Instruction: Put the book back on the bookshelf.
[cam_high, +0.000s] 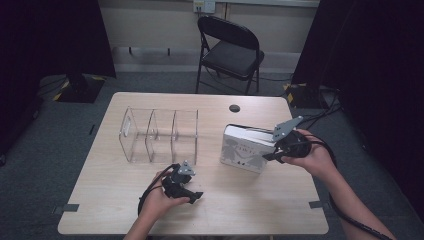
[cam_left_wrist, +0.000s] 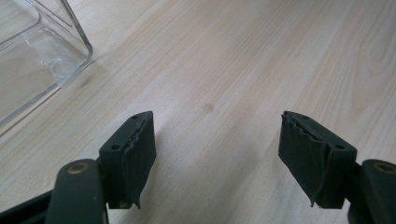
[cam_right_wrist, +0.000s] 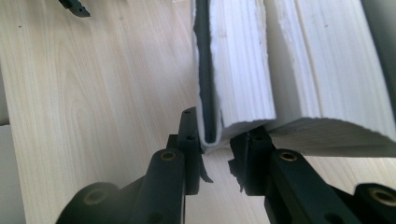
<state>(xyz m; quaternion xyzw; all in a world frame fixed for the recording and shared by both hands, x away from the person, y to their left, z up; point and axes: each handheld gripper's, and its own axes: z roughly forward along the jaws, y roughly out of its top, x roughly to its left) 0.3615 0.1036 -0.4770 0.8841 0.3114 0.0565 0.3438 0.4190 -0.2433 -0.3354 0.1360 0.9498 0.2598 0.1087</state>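
Two bare forearms, with no sleeves in sight, each carry a black handheld two-jaw left gripper and right gripper. Each has a grey three-cornered plate on top and a thick black cable looping back along the arm. Close up, the jaws are matte black blocks with brass-coloured pivot screws, small holes, and ragged black rubber pads with frayed edges.

I see the counter evenly lit from above, the room's edges dark; close jaws blur softly, casting faint shadows.
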